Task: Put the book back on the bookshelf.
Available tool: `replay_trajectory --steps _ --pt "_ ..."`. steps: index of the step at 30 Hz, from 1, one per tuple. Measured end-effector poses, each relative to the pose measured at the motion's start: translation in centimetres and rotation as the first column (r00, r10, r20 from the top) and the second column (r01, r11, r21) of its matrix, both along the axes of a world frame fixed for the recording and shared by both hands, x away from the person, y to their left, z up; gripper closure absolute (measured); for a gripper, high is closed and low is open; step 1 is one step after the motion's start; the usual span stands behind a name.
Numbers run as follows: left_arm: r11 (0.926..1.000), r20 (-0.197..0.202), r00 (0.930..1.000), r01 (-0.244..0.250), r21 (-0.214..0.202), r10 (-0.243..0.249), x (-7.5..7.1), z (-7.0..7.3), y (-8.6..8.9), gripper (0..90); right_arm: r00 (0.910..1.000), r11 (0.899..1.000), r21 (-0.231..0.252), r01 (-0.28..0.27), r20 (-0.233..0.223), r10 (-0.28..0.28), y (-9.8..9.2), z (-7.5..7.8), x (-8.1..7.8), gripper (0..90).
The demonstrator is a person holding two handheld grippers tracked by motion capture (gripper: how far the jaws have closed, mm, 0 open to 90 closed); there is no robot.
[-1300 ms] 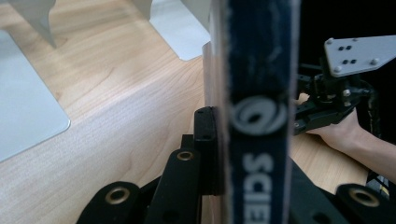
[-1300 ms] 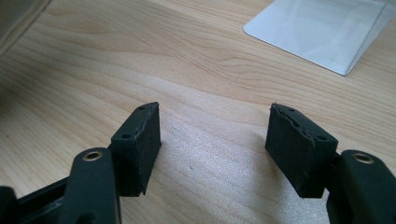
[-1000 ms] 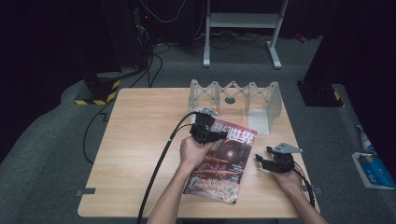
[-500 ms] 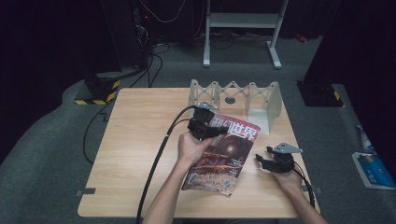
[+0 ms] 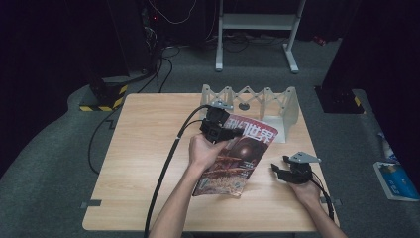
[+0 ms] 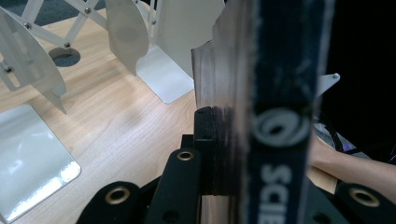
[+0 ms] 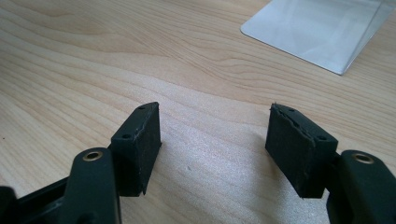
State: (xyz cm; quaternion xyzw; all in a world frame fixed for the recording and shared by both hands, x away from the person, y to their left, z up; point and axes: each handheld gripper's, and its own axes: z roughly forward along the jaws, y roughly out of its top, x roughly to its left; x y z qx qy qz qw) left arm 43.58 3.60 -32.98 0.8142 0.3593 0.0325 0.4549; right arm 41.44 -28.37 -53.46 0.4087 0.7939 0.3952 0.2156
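Observation:
A magazine with a dark red cover [image 5: 240, 161] is tilted up off the wooden table [image 5: 148, 148], its near edge low and its far edge raised. My left gripper [image 5: 232, 132] is shut on that far edge. In the left gripper view the magazine's spine and pages [image 6: 280, 93] stand on edge between the jaws, and one black pad [image 6: 205, 140] presses against the pages. My right gripper [image 5: 277, 171] rests low on the table to the right of the magazine. It is open [image 7: 215, 144] with bare wood between its pads.
A white accordion file rack [image 5: 252, 96] stands at the table's far edge just beyond the magazine, with its dividers [image 6: 126, 32] and a base plate [image 7: 317, 28] close by. A blue booklet [image 5: 396, 179] lies on the floor at right. Cables trail off the table's left.
My left gripper has risen with the magazine's far edge, tilting the magazine steeper off the table. The right gripper has stayed put.

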Motion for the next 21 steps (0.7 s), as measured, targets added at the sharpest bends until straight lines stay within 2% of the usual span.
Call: replay_trajectory --steps 12,17,21 --pt "0.9982 0.01 0.9999 0.005 0.06 -0.006 0.7 1.6 -1.1 83.5 1.0 1.0 0.0 0.003 0.0 -0.003 0.0 0.0 0.0 35.5" --pt "0.9953 0.015 0.9998 0.012 0.096 -0.014 1.0 2.0 -1.5 83.5 1.0 1.0 -0.001 0.003 0.001 -0.003 0.0 0.0 0.0 35.6" --pt "0.9939 0.015 0.9998 0.012 0.11 -0.014 1.2 2.3 -1.7 83.5 1.0 1.0 -0.001 0.003 0.002 -0.003 0.0 0.0 0.0 35.6"
